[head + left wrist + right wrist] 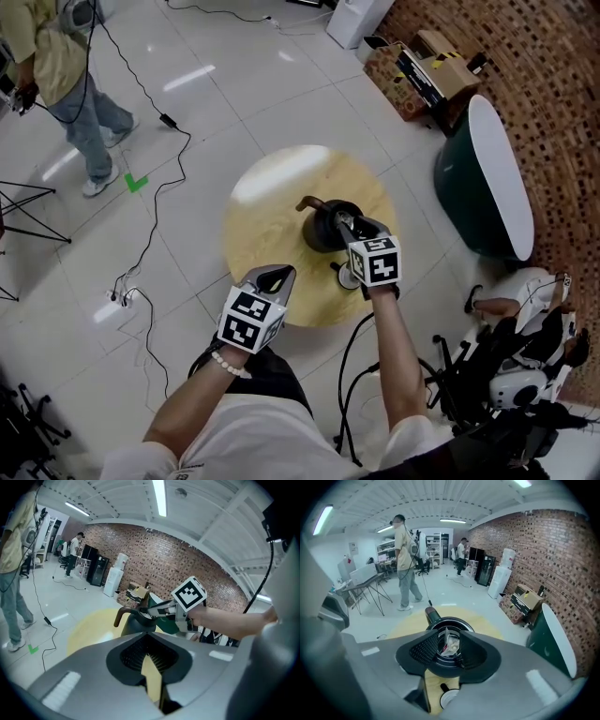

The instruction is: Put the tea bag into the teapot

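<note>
A dark teapot (325, 228) with a brown handle stands near the right side of the round yellow table (272, 202). My right gripper (349, 224) hangs right over its open mouth (451, 622). A small pale tea bag (451, 644) sits between its jaws, which stand apart without pressing on it. My left gripper (275, 276) hovers over the table's near edge with its jaws together and nothing in them. In the left gripper view the teapot (135, 623) is ahead, with the right gripper (157, 611) above it.
A small white round object (348, 275) lies on the table beside the teapot, under my right gripper. A green tub with a white top (487, 178) stands to the right. Cardboard boxes (422, 70), floor cables (155, 187) and a standing person (66, 75) are further off.
</note>
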Available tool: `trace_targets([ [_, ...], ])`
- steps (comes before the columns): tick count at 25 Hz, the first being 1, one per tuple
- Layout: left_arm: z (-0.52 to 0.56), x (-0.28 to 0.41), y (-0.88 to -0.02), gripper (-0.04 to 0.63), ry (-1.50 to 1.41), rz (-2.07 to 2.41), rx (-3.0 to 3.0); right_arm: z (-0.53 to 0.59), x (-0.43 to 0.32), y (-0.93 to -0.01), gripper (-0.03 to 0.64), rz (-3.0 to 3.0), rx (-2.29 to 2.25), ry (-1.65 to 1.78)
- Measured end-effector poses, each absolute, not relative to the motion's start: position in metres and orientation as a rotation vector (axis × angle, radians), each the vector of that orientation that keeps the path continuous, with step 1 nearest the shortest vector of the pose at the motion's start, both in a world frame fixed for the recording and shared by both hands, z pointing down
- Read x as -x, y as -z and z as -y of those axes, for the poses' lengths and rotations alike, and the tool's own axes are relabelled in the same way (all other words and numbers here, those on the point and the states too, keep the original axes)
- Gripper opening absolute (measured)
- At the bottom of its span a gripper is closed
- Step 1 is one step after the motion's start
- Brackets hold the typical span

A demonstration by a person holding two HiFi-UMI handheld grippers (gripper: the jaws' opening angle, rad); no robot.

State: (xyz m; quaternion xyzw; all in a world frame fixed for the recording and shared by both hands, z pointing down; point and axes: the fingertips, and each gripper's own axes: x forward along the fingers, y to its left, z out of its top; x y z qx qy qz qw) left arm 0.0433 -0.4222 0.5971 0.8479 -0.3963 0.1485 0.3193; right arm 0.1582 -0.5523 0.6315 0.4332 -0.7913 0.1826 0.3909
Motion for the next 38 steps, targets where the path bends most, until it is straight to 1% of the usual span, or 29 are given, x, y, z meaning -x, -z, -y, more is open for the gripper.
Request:
trace_targets([
  [1, 0.423, -0.043, -0.596, 0.012, -0.39, 1.045, -2.231, 0.55, -0.16, -0.624, 0.136, 2.028, -1.131, -0.47],
  [2, 0.424, -0.042, -0.595, 0.012, -0.39, 1.048, -2.235, 0.548, -0.162, -0.616, 0.092, 2.044, -1.168, -0.467],
  [3, 0.426, -0.041, -0.593, 0.012, -0.39, 1.051, -2.241, 0.545, -0.164, -0.607, 0.035, 2.061, -1.207, -0.459],
  [4, 0.429, -0.041, -0.59, 0.012, -0.39, 1.055, -2.248, 0.542, -0.166, -0.598, 0.002, 2.079, -1.244, -0.453],
  [10, 0.439, -0.037, -0.564, 0.012, -0.373, 1.082, -2.294, 0.514, -0.172, -0.539, 0.002, 2.208, -1.408, -0.511],
  [18, 0.456, -0.037, -0.511, 0.012, -0.343, 1.108, -2.435, 0.472, -0.182, -0.468, 0.002, 2.326, -1.579, -0.498],
  [26, 0.461, -0.048, -0.48, 0.012, -0.316, 1.113, -2.519, 0.439, -0.194, -0.448, 0.002, 2.362, -1.689, -0.499],
  [38, 0.437, -0.056, -0.485, 0.012, -0.349, 1.097, -2.562, 0.403, -0.197, -0.458, 0.002, 2.366, -1.762, -0.504],
])
